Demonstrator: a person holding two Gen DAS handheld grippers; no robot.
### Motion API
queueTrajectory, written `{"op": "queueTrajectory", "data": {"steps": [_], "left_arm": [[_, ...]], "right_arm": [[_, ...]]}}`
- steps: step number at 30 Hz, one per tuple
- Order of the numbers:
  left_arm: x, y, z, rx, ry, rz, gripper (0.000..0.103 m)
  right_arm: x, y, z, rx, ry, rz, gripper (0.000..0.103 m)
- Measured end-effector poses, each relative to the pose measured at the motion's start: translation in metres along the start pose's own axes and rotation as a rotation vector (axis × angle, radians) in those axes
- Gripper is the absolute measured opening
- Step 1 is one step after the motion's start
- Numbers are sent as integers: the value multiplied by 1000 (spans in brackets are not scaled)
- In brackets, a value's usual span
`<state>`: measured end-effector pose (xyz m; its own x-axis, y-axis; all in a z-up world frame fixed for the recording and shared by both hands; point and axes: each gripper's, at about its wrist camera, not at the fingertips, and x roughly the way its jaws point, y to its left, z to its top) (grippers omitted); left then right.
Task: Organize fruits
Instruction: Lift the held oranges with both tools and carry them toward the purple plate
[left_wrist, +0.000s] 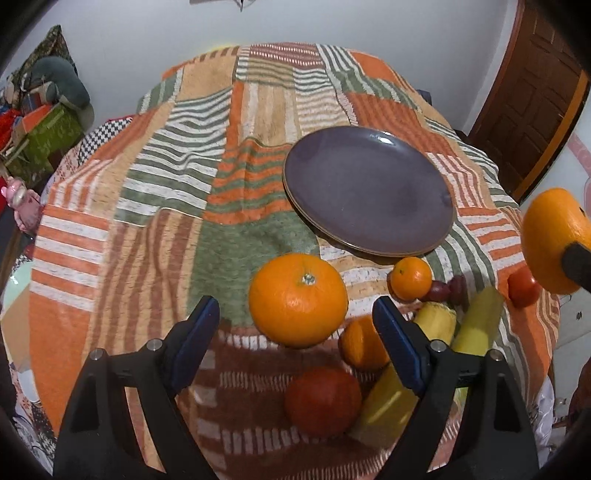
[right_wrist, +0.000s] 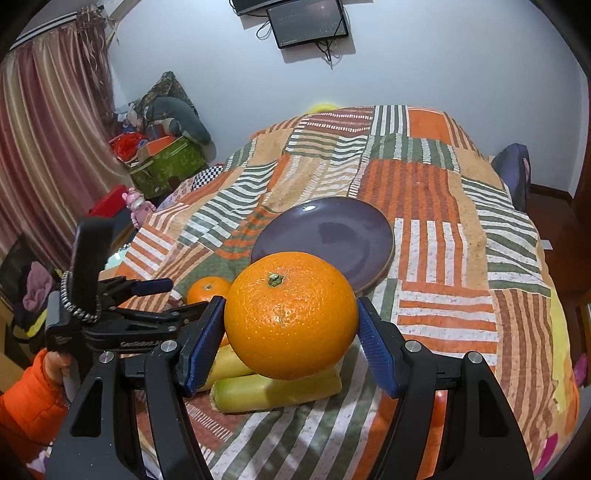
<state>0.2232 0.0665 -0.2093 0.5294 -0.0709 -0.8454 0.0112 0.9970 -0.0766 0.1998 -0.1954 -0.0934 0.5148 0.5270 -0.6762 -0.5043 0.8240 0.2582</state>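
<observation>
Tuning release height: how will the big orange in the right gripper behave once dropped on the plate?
The orange is round, so it will likely roll on release. The plate looks smooth, shallow and glossy, so it may not stop it; set it down low. The peel is pebbled and the right gripper holds it at its widest part, so slipping seems unlikely.

My left wrist camera is looking down steeply over my fingers at the bed, close in. My right one is sitting lower, facing the far wall. Both are sharing the purple plate and patchwork blanket.
</observation>
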Motion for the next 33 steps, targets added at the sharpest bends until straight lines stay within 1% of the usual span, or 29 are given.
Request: {"op": "queueTrajectory", "data": {"steps": [5, 6, 9, 12, 19, 26, 33], "left_arm": [[15, -3, 5, -9, 21, -6, 86], [19, -3, 5, -10, 27, -4, 84], [30, -2, 6, -14, 47, 10, 77], [39, 0, 7, -27, 72, 5, 68], [42, 1, 8, -37, 74, -1, 67], [36, 3, 6, -57, 78, -13, 67], [22, 1, 7, -48, 54, 10, 67]], "right_arm": [[9, -6, 1, 3, 15, 10, 67], [11, -7, 1, 4, 18, 10, 67], [16, -11, 1, 14, 26, 16, 67], [20, -15, 1, 23, 36, 20, 67], [25, -19, 0, 29, 53, 20, 67], [22, -22, 1, 34, 52, 17, 67], [14, -23, 6, 31, 29, 2, 67]]}}
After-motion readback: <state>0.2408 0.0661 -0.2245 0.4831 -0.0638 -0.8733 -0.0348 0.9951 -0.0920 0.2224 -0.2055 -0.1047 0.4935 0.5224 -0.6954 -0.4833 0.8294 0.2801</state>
